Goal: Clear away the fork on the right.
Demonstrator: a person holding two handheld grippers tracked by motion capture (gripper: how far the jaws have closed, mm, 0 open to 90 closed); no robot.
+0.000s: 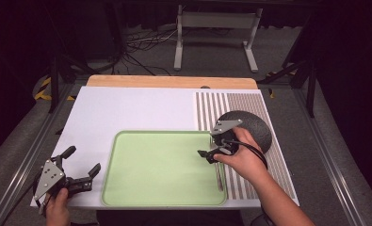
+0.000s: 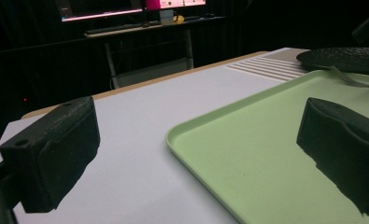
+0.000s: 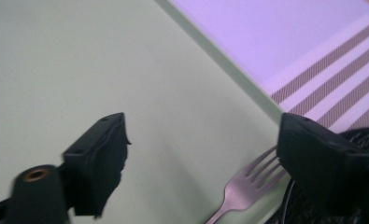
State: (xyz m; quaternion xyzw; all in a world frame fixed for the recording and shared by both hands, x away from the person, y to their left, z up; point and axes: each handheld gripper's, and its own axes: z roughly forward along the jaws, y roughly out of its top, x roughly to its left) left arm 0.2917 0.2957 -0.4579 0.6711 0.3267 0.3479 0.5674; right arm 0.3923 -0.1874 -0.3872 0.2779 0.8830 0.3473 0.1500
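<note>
Right gripper view: fork (image 3: 247,186), apparently thin, stiff, slippery metal, best pinched mid-handle; right claw (image 3: 201,163) spread, nothing held.

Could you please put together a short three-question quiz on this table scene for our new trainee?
1. True or false: the silver metal fork lies on the pale green rectangular plastic tray.
2. Multiple choice: the round black textured plate sits on (A) the green tray, (B) the brown-and-white striped mat, (C) the bare wooden edge.
3. Short answer: how do the jaws of the right gripper stand, and is anything between them pressed?

Key
1. True; it lies along the tray's right side, tines toward the plate.
2. B.
3. Open; the fork lies below them, free of the pads. The left gripper is open too.
</note>
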